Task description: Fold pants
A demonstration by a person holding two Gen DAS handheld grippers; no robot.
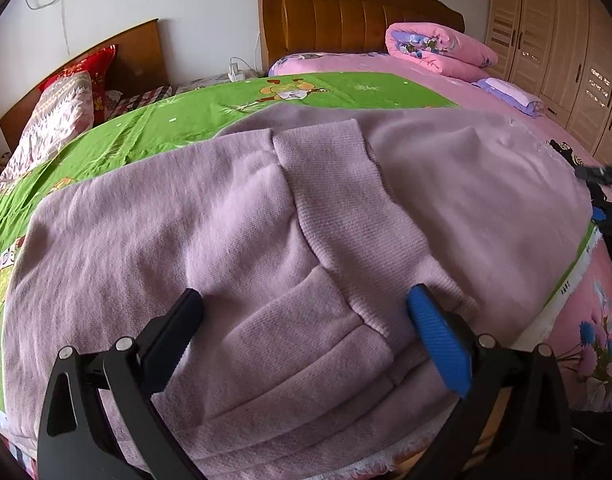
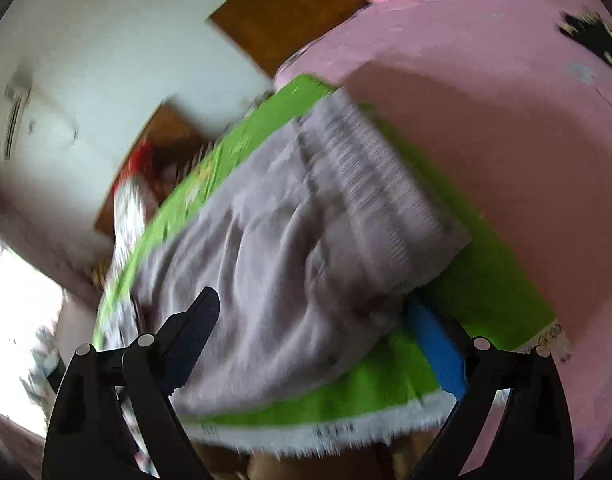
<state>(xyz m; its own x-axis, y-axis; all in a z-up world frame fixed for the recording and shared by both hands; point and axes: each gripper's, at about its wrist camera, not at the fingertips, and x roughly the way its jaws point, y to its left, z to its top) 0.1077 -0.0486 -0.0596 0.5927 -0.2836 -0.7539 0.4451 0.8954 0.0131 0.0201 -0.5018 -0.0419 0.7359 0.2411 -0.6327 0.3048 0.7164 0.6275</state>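
Left wrist view: left tongs (image 1: pixel 304 300) spread wide, gripping nothing, low over the ribbed cuffs of the lilac fleece pants (image 1: pixel 266 216) lying ahead on the green printed sheet (image 1: pixel 154 128). Right tongs (image 2: pixel 310 308) also spread, tilted, heavily blurred. Risk: pinching one layer only, dragging the fold askew.

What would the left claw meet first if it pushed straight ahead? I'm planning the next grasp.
Probably the lilac fleece pants: their ribbed cuff lies directly ahead between the open left claw fingers, on the green printed sheet. Depth is unclear.
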